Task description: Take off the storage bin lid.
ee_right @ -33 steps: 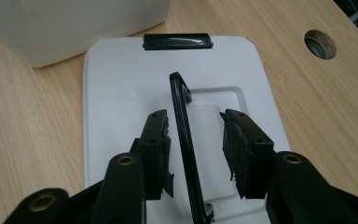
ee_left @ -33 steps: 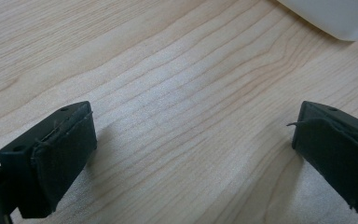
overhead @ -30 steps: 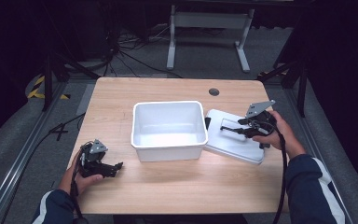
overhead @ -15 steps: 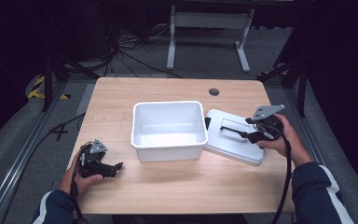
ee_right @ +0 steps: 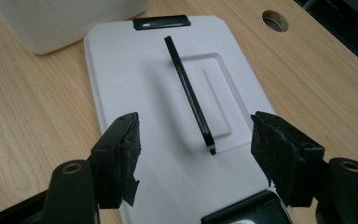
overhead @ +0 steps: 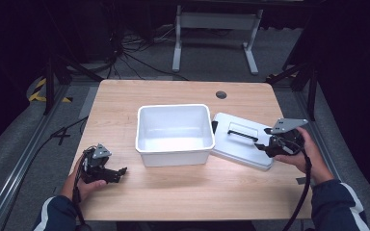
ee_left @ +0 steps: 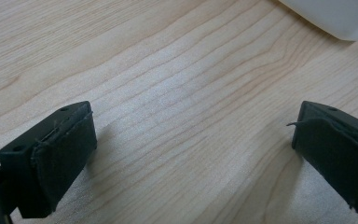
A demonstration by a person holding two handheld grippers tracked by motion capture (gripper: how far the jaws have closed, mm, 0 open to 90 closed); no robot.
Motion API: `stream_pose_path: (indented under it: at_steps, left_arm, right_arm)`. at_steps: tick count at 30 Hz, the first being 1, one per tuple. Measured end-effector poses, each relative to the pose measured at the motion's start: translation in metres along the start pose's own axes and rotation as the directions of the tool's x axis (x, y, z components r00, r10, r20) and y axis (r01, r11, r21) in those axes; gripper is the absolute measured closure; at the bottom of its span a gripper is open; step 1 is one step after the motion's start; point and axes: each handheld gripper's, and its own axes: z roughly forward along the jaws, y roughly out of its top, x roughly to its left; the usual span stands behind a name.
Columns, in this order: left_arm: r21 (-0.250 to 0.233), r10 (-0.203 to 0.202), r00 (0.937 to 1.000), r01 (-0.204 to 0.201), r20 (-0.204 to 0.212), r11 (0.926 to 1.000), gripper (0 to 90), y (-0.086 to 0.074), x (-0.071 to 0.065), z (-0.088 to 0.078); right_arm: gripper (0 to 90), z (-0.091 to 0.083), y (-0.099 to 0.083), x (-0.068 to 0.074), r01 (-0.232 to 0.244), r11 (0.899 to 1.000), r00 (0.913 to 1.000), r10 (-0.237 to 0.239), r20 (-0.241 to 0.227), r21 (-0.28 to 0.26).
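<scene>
Overhead, the bin [overhead: 174, 126] sits empty — close-up, lid's [ee_right: 177, 116] handle [ee_right: 189, 93] stands raised.

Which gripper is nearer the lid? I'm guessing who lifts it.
Right. The right gripper hangs open over the lid's near end, jaws either side of its black handle. The left gripper sits across the tub, over bare table.

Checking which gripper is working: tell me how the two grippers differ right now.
The left gripper sits low over bare table, near nothing; the right gripper is at the lid. Left jaws frame only wood; right jaws straddle the lid's black handle. Both are open and hold nothing.
</scene>
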Motion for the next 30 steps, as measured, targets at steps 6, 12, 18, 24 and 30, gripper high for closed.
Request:
stream_pose_path:
  at_steps: [6,12,18,24,30]
  left_arm:
    - [-0.002,-0.002,1.0000,0.002,-0.001,1.0000,0.1,0.000,0.000,0.000]
    - [-0.002,-0.004,1.0000,0.004,-0.002,1.0000,0.2,0.000,0.000,0.000]
    - [-0.001,-0.008,1.0000,0.008,0.000,1.0000,0.2,0.000,-0.001,0.000]
    - [0.001,-0.004,1.0000,0.004,-0.001,1.0000,0.2,0.000,-0.001,0.000]
    - [-0.002,-0.006,1.0000,0.006,-0.001,1.0000,0.2,0.000,-0.001,0.000]
  right_arm:
    - [32.0,-0.009,-0.020,0.007,-0.007,1.000,0.9998,0.007,0.020,-0.012]
    - [31.3,-0.014,-0.040,0.016,-0.008,1.000,0.9997,0.009,0.023,-0.023]
    - [31.2,-0.014,-0.060,0.023,-0.028,0.999,0.9992,0.030,0.027,-0.043]
    - [30.2,-0.009,-0.081,0.032,-0.052,0.998,0.9986,0.052,0.005,-0.048]
    - [27.7,-0.004,-0.102,0.043,-0.098,0.991,0.9949,0.095,-0.032,-0.086]
